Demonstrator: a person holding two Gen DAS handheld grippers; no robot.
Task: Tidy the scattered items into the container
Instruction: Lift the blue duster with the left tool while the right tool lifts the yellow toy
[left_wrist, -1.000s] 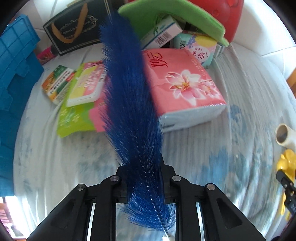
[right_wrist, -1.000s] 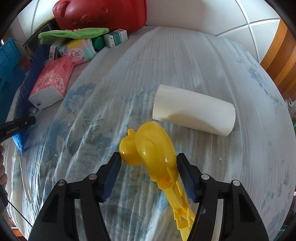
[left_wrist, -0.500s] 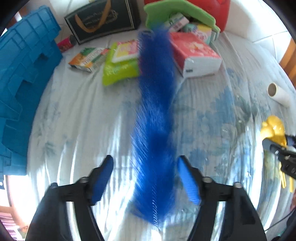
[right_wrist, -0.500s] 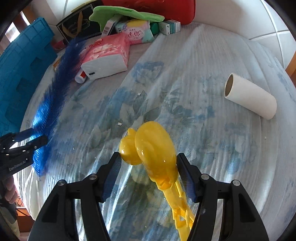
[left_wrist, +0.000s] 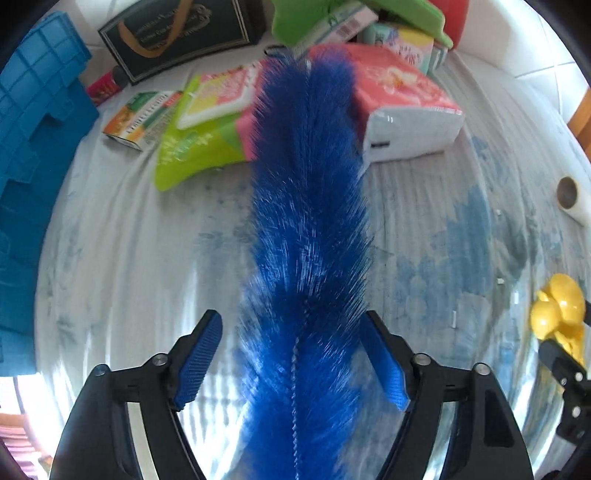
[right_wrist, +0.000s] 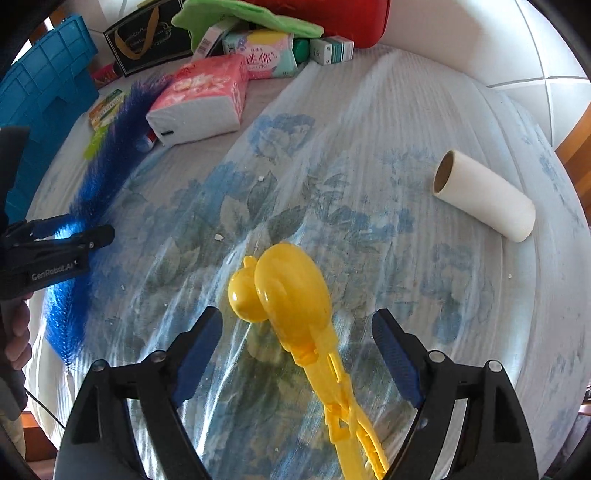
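A long blue bristle brush (left_wrist: 310, 229) lies on the floral cloth between the wide-open jaws of my left gripper (left_wrist: 291, 362); its bristles graze the right pad. It also shows in the right wrist view (right_wrist: 99, 173). A yellow duck-shaped plastic tongs toy (right_wrist: 291, 299) lies between the open jaws of my right gripper (right_wrist: 295, 354), touching neither pad; it also shows in the left wrist view (left_wrist: 557, 314). The blue crate (left_wrist: 33, 147) stands at the left.
At the back lie a pink tissue pack (left_wrist: 402, 107), green and pink wipes packets (left_wrist: 199, 133), an orange-green box (left_wrist: 140, 118), a black gift bag (left_wrist: 181, 33), a green cloth (right_wrist: 240, 18) and a red container (right_wrist: 332, 14). A white roll (right_wrist: 484, 195) lies at the right.
My left gripper let go of the blue brush and opened wide; the brush now lies on the cloth. My right gripper opened around the yellow toy, which rests on the cloth.
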